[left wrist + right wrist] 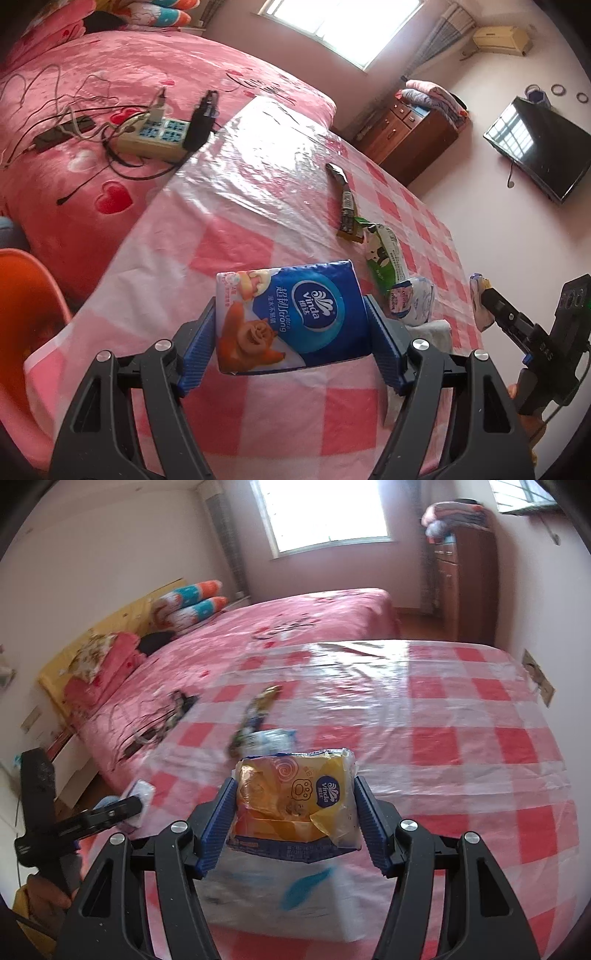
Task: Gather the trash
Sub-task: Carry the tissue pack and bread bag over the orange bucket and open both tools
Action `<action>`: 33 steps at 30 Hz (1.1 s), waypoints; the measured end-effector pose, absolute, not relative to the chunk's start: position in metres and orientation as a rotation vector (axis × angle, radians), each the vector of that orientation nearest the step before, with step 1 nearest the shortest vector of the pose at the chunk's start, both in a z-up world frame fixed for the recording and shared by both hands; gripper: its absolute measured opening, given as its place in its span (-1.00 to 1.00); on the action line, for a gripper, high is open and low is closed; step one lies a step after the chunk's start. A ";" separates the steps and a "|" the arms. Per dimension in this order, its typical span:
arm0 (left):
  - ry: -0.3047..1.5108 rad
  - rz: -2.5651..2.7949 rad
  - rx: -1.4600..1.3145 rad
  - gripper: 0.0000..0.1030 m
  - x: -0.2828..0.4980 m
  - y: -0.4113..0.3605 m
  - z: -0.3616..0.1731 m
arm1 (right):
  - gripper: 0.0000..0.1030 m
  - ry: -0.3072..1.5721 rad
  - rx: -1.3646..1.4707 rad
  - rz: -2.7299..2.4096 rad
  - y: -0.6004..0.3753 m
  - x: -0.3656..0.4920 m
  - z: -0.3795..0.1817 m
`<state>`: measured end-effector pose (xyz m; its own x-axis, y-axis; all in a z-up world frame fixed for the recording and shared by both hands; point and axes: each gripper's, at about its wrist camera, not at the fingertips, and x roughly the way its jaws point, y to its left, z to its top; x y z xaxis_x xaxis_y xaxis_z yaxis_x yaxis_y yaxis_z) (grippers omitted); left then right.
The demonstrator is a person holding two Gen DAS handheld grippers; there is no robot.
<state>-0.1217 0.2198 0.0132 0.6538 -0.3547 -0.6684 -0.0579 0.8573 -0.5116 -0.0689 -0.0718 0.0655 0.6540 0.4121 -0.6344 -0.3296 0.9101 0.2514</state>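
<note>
My left gripper (pixel 291 317) is shut on a blue Vinda tissue pack (pixel 291 314), held above the checked table (pixel 258 424). My right gripper (pixel 295 797) is shut on a yellow Vinda tissue wrapper (pixel 295 797), above a white plastic bag (pixel 273 897) on the table. In the left wrist view, a brown snack wrapper (pixel 345 201), a green-and-white wrapper (pixel 384 258) and a crumpled white wrapper (pixel 413 301) lie on the table to the right. In the right wrist view, the wrappers (pixel 255 716) lie blurred ahead. The right gripper also shows at the left view's right edge (pixel 484 302).
A pink bed (pixel 110 110) with a power strip (pixel 155 136) and cables lies beside the table. An orange chair (pixel 26 314) stands at the left. A wooden cabinet (pixel 406 133) and a wall television (pixel 539 144) are beyond. The left gripper shows at the right view's left (pixel 133 805).
</note>
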 end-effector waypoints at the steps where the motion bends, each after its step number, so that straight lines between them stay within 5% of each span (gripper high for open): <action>1: 0.847 -0.174 -0.534 0.45 -0.124 0.224 0.013 | 0.23 0.751 0.109 0.444 -0.062 -0.072 0.067; 25: 0.797 0.238 -0.762 0.46 -0.235 0.424 -0.043 | 0.25 0.791 -0.267 0.996 0.231 -0.142 0.048; 30: 0.816 0.318 -0.816 0.47 -0.249 0.453 -0.063 | 0.41 0.794 -0.357 1.056 0.278 -0.157 0.029; 33: 0.831 0.363 -0.840 0.52 -0.255 0.464 -0.072 | 0.71 0.785 -0.386 1.058 0.290 -0.166 0.020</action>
<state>-0.2549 0.4644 -0.0716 0.6390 -0.0296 -0.7687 -0.5839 0.6319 -0.5097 -0.1656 0.2901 0.0201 0.2601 0.6265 -0.7347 -0.8846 0.4596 0.0788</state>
